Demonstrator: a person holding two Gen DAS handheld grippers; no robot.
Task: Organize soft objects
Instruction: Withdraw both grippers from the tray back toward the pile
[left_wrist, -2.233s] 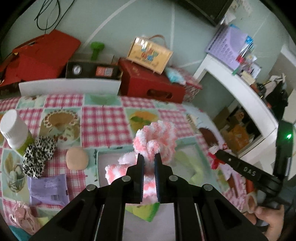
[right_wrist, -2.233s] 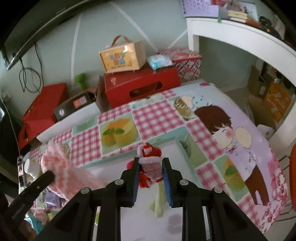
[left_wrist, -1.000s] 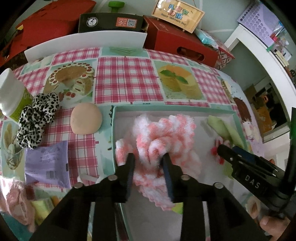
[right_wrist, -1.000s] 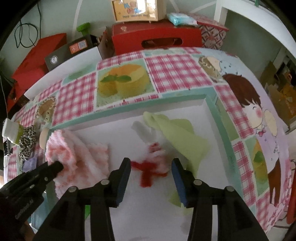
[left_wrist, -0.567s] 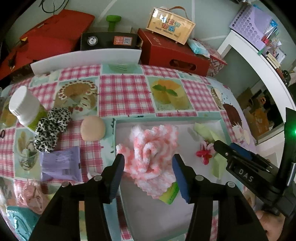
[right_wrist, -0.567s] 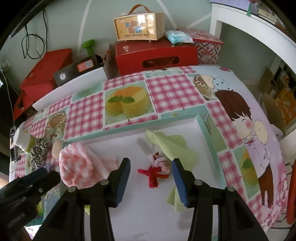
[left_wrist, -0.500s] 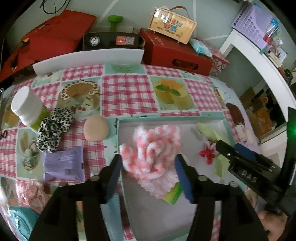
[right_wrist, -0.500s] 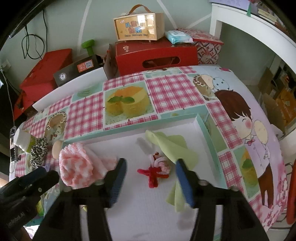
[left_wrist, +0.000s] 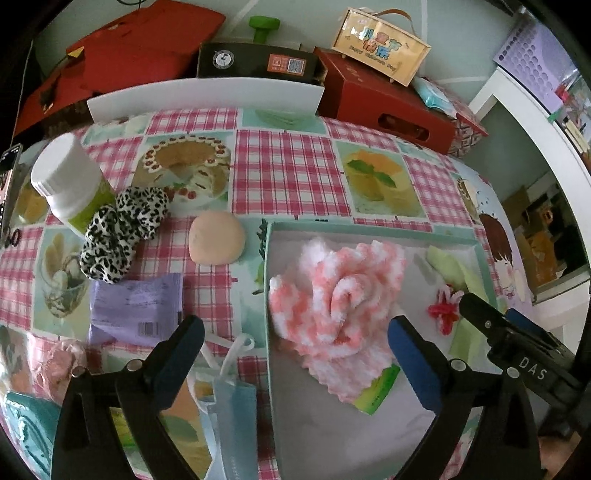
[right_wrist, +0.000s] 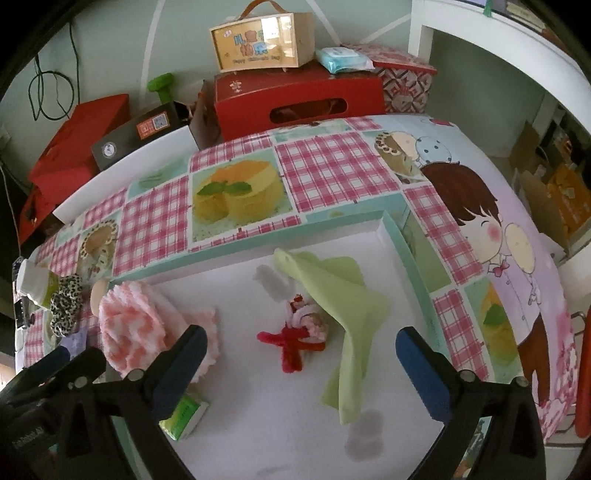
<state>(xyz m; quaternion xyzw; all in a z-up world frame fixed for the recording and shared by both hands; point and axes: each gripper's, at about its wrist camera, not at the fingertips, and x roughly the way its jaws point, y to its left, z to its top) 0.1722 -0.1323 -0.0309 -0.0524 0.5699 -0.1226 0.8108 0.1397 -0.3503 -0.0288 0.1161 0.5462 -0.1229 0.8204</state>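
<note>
A pink-and-white fluffy cloth (left_wrist: 332, 291) lies loose at the left of the teal-rimmed white tray (left_wrist: 369, 234). My left gripper (left_wrist: 295, 345) hovers over it with its jaws opening wide; the pads touch nothing. In the right wrist view a small red bow trinket (right_wrist: 295, 334) rests mid-tray beside a light green cloth (right_wrist: 340, 295). My right gripper (right_wrist: 301, 356) straddles the trinket from above, jaws opening, the pads clear of it. Outside the tray sit a leopard scrunchie (left_wrist: 118, 232), a peach puff (left_wrist: 216, 240) and a blue face mask (left_wrist: 232, 417).
A white-capped bottle (left_wrist: 66, 181) stands at the far left, a purple packet (left_wrist: 136, 306) below the scrunchie. A green packet (left_wrist: 376, 391) pokes out under the fluffy cloth. Red boxes (right_wrist: 299, 99) and a white board (left_wrist: 207, 94) line the table's far edge.
Both grippers have opened wide. The left let go of the fluffy cloth and the right let go of the red bow trinket; both things now lie in the tray.
</note>
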